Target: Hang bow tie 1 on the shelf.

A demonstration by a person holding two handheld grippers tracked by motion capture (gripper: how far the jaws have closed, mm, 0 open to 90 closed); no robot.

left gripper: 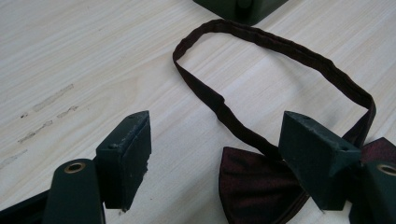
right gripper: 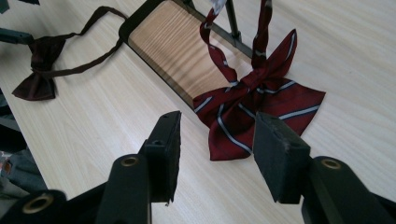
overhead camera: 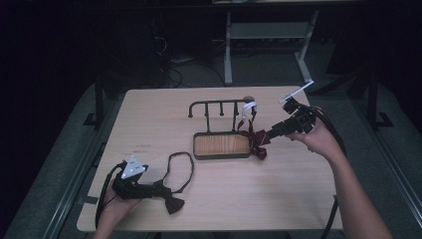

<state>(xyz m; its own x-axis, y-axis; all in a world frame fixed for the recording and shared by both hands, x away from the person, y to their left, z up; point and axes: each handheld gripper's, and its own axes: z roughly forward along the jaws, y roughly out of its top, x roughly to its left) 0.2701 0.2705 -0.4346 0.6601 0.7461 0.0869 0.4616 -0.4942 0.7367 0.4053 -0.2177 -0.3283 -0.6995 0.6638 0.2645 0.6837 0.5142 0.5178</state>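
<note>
Striped bow tie (right gripper: 261, 109), dark red, white stripes

Dark bow tie (left gripper: 254, 191): lower lobes cut by the bottom edge in the left gripper view, its knot hidden behind one jaw; striped bow tie (right gripper: 261, 105): straps cut by the top edge in the right gripper view; rack (overhead camera: 221, 130): hook detail too small (high view); room beyond the tabletop's far edge too dark to tell.

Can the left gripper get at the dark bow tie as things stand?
Probably yes: the left gripper stands open with the dark bow tie right at its jaws, lying flat on the bare table, nothing between.
</note>
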